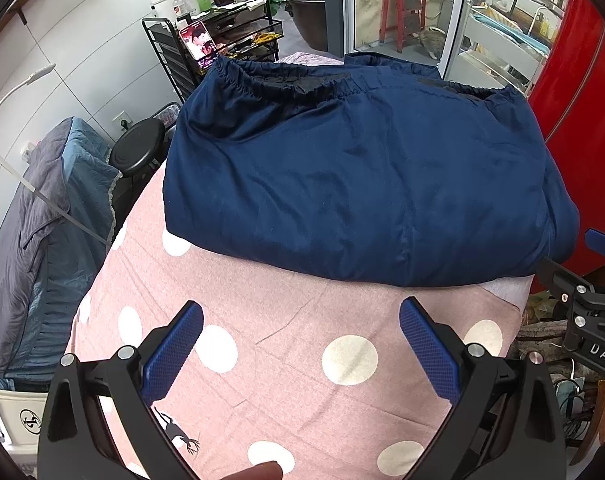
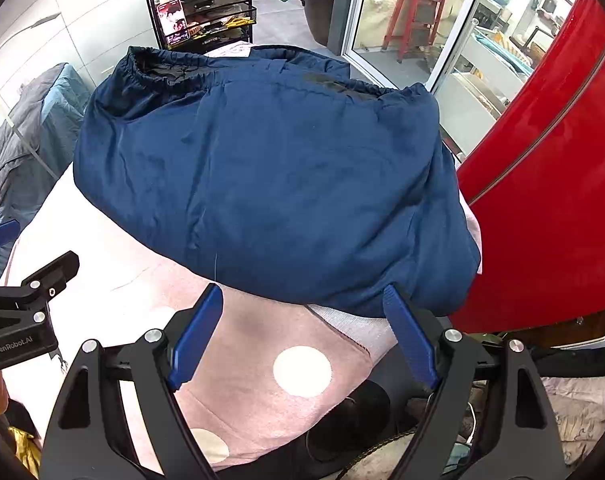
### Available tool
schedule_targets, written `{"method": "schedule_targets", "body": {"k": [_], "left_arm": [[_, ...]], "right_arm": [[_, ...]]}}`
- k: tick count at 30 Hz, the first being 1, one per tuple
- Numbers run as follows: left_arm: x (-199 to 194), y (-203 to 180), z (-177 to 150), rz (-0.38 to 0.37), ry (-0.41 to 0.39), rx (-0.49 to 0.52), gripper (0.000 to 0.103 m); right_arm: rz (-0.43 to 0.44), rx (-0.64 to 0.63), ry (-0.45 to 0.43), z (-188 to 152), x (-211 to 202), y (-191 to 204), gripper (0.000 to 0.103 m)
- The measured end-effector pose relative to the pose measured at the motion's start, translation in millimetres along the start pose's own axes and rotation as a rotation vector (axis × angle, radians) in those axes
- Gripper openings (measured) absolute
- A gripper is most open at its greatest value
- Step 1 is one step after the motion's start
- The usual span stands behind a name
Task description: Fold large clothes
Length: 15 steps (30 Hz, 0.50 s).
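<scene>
Though folded, garment [image 2: 262,184] beyond open tongs [image 2: 302,328]

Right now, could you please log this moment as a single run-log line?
garment: navy garment folded on polka-dot cover | left gripper: open, empty | right gripper: open, empty, at garment's near edge

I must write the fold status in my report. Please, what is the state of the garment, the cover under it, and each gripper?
Navy garment: folded, lying flat on the cover, elastic edge far.
Pink dotted cover: spread, lightly creased.
Left gripper: open, holding nothing.
Right gripper: open, holding nothing.
</scene>
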State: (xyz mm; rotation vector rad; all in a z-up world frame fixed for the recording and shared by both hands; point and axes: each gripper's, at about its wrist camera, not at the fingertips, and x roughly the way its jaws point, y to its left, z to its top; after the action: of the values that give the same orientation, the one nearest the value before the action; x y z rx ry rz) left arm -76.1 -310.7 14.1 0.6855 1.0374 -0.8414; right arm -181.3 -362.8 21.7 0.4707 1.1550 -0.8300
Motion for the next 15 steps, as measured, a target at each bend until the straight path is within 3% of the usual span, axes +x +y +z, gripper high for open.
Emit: {"method": "schedule_targets", "body": {"k": [15], "left_arm": [[1.5,0.0,0.0,0.0,0.004,-0.001,0.097]], "right_arm": [[0.003,-0.005,0.002,0.6,0.9,1.2,0.082]]}}
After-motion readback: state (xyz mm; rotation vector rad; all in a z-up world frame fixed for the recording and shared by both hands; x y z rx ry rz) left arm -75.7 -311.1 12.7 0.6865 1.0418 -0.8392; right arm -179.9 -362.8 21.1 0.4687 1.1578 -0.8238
